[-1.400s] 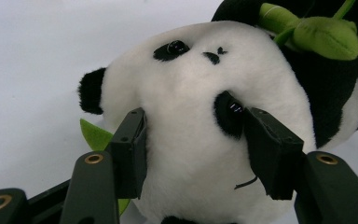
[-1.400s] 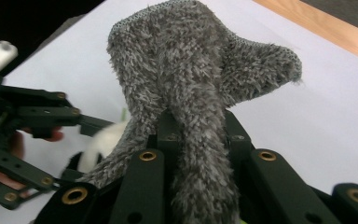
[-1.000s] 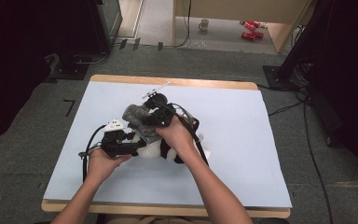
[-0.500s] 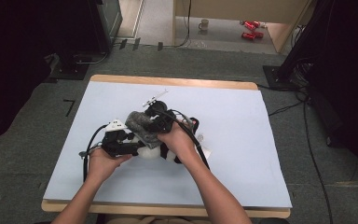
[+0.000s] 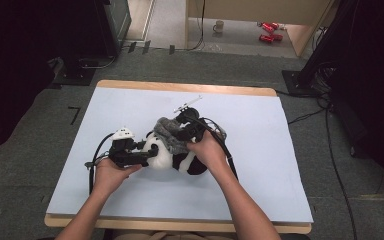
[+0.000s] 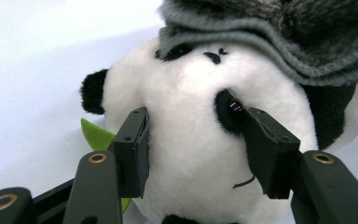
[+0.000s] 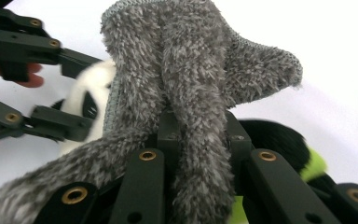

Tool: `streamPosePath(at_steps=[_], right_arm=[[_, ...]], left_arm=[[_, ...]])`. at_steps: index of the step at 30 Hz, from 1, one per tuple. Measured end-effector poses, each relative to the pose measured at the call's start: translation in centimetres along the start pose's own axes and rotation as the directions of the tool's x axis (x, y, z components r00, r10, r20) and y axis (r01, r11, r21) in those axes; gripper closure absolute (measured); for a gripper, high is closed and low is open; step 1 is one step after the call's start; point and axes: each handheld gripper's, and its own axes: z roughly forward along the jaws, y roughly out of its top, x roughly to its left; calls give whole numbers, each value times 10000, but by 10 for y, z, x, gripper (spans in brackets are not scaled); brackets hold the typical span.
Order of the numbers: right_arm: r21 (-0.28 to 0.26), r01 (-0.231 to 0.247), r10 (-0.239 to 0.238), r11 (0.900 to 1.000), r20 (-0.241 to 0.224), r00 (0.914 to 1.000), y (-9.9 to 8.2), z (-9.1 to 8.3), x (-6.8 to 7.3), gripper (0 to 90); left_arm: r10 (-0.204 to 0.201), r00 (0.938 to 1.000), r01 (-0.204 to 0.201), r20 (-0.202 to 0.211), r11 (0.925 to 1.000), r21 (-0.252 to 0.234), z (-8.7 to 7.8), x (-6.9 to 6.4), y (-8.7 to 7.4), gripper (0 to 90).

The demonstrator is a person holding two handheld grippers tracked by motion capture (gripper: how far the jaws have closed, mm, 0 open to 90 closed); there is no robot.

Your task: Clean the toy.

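A black-and-white panda plush (image 5: 166, 156) lies on the pale blue table top (image 5: 260, 150), a little left of centre. My left gripper (image 5: 149, 151) comes in from the left and is shut on the panda's head (image 6: 191, 116), one pad (image 6: 135, 149) on each cheek. A green felt leaf (image 6: 95, 136) pokes out behind the head. My right gripper (image 5: 181, 131) is shut on a grey fuzzy cloth (image 7: 182, 70), which drapes over the top of the panda (image 5: 169, 131). In the right gripper view the left gripper (image 7: 51, 93) and the panda's face (image 7: 86, 100) show behind the cloth.
Black cables (image 5: 96, 155) trail from both grippers across the table. The table's wooden edge (image 5: 180, 86) runs along the far side. On the floor beyond it stand a mug (image 5: 219, 25) and red objects (image 5: 269, 30). Dark equipment flanks the table.
My right hand has sunk and shifted slightly toward the near side, bringing the grey cloth lower over the panda. The left hand has kept its place on the head.
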Motion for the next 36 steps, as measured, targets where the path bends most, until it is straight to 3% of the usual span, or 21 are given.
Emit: streamPosePath(at_steps=[6,10,14,19,28,36], right_arm=[[189,-357,353,9992,199,9992,-4,-2,-14,751],[93,-559,558,9984,37,9984,-6,-4,-21,752],[-25,-461,462,9989,406,9981,-5,-9,-22,755],[-171,-682,694,9975,775,9946,1,-18,-26,759],[-856,-363,390,9957,303,9988,20,-34,-7,759],[-900,76,-93,9959,-174,9998,41,-20,20,759]], left_arm=[[47,10000,-47,22,10000,12,-1,-1,0,458],[41,10000,-41,40,10000,-10,-1,-1,0,458],[4,10000,-4,18,10000,-19,-1,-1,0,458],[-14,10000,14,-66,10000,21,-1,-1,-1,460],[-89,9999,89,-75,9999,-75,-1,0,-1,460],[-87,9999,86,-71,9999,-75,-1,0,-1,460]])
